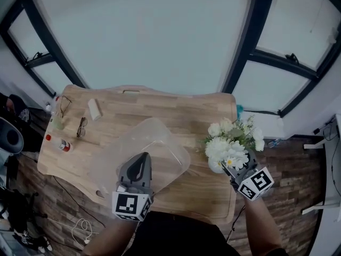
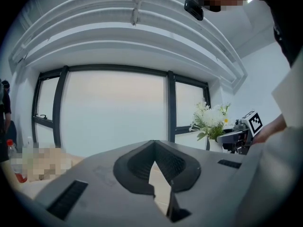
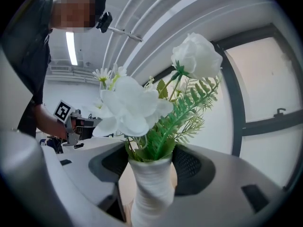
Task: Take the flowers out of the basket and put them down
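My right gripper [image 1: 234, 169] is shut on a white ribbed vase [image 3: 150, 193] that holds white flowers [image 1: 229, 145] with green fern. It hangs over the right part of the wooden table [image 1: 202, 116]; whether the base touches the wood is hidden. The clear plastic basket [image 1: 160, 137] lies in the middle of the table, left of the flowers. My left gripper [image 1: 139, 161] reaches over the basket's near side. Its jaws meet at the tips [image 2: 154, 148]. Whether they pinch the clear wall does not show. The flowers [image 2: 210, 119] stand apart from it on the right.
At the table's left end lie two pairs of glasses [image 1: 81, 127], a small white block [image 1: 94, 109] and a red-capped bottle [image 1: 63, 144]. The table's right edge [image 1: 234, 143] runs close to the vase. Large windows stand beyond the far edge; cables [image 1: 80, 228] lie on the floor.
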The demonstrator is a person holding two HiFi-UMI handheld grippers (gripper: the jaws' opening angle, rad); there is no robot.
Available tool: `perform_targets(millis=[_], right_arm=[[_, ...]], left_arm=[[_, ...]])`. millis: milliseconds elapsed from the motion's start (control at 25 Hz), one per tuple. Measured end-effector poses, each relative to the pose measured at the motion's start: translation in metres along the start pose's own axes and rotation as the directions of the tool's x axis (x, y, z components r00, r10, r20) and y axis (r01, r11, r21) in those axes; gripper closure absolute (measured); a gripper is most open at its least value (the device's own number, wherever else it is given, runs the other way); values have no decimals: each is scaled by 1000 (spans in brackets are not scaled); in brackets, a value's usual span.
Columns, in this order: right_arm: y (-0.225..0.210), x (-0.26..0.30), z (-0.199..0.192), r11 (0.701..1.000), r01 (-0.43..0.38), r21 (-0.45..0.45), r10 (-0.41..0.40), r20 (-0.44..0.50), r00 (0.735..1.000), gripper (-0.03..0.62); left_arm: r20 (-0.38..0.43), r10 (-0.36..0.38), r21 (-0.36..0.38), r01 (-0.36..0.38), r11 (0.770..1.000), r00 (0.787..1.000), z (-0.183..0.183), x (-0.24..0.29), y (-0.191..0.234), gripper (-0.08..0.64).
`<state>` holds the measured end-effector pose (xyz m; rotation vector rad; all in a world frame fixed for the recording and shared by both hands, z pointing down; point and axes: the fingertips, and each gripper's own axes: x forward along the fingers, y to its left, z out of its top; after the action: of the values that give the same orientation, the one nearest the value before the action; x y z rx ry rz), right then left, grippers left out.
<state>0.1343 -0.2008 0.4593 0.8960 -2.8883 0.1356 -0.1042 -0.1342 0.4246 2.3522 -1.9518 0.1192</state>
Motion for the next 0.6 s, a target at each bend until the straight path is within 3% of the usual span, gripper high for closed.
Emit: perform_targets(millis=[360,600], right_arm=[[-7,9,-32,999,24,40,-23,-28,999,290],[-6,19,-42,999,40,14,-40,-23,999,290]], left_arm=[[-44,46,-7,-47,999,998,-20,-6,22,555],[-53,61,-6,-61,998,997,-17,-7,32,555]])
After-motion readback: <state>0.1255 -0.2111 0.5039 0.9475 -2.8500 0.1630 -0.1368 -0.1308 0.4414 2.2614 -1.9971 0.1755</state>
